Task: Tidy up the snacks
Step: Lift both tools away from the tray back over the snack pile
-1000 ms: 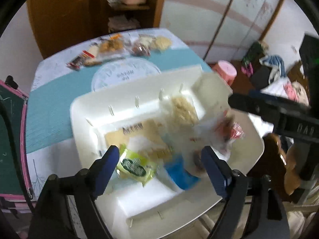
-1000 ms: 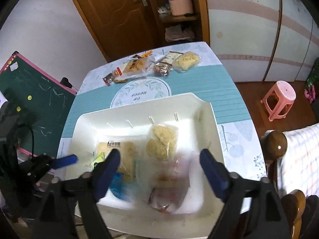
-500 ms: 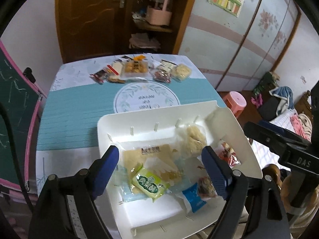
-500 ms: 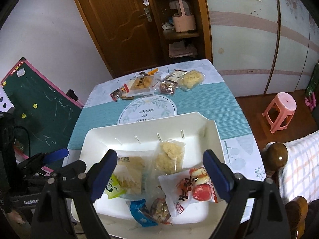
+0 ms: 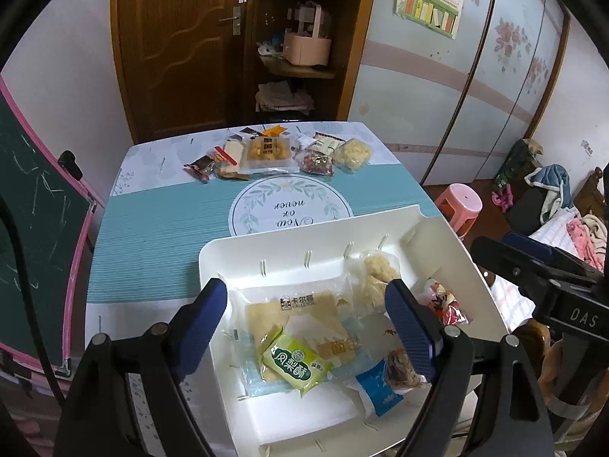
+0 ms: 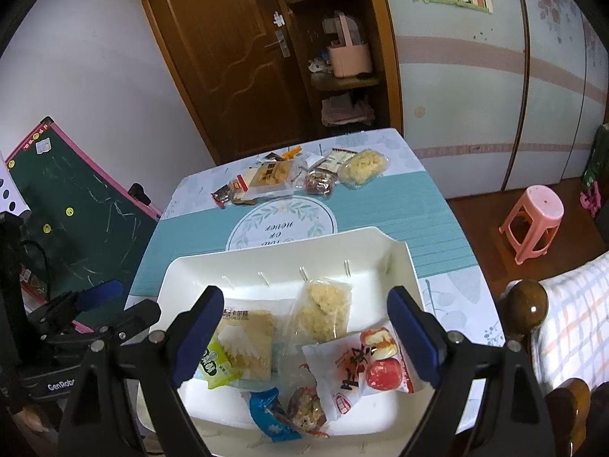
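Observation:
A white tray [image 5: 289, 251] [image 6: 266, 262] sits at the near end of the table. It holds several snack packets: a tan cracker pack [image 5: 300, 312], a green packet [image 5: 295, 363] [image 6: 213, 365], a pale puffed-snack bag [image 6: 323, 310], a blue packet [image 6: 272, 415] and a red-and-white packet [image 6: 365, 369]. More snacks [image 5: 274, 152] [image 6: 300, 175] lie in a row at the table's far end. My left gripper [image 5: 308, 323] is open and empty above the tray. My right gripper [image 6: 304, 333] is open and empty above the tray too.
The table has a teal cloth with a round printed mat [image 5: 289, 205]. A green chalkboard [image 6: 76, 198] leans at the left. A pink stool [image 6: 533, 221] and a wooden chair knob [image 6: 527, 306] are at the right. A wooden door and shelves stand behind.
Both grippers have lifted and drawn back from the tray, so more of the table and room shows. The red-and-white packet now lies still in the tray.

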The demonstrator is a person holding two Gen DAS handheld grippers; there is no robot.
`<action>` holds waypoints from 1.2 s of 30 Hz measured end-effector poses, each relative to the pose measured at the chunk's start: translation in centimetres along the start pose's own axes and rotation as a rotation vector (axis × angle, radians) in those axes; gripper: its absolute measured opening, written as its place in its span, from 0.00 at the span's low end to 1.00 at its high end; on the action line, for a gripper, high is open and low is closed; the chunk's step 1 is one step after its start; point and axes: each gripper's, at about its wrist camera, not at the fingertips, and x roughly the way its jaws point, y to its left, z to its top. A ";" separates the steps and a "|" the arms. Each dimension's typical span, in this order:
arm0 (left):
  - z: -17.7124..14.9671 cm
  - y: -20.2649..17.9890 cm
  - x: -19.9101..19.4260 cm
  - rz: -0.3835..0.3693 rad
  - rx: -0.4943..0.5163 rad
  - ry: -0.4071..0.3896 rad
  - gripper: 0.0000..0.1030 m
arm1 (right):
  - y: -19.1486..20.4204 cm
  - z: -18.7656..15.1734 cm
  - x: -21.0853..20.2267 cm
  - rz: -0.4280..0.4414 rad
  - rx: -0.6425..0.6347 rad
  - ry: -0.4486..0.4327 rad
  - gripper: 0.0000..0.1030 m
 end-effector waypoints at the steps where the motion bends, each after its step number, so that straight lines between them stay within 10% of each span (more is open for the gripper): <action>1: 0.0 0.0 0.0 0.000 0.000 0.000 0.82 | 0.1 0.0 -0.1 -0.002 -0.003 -0.005 0.86; 24: 1.1 0.4 -2.0 -0.020 0.016 0.016 0.82 | 1.6 0.5 -0.9 0.001 -0.092 0.030 0.86; 36: 12.3 3.2 -13.7 0.167 0.103 -0.212 0.89 | 4.5 9.0 -8.2 -0.015 -0.249 -0.071 0.86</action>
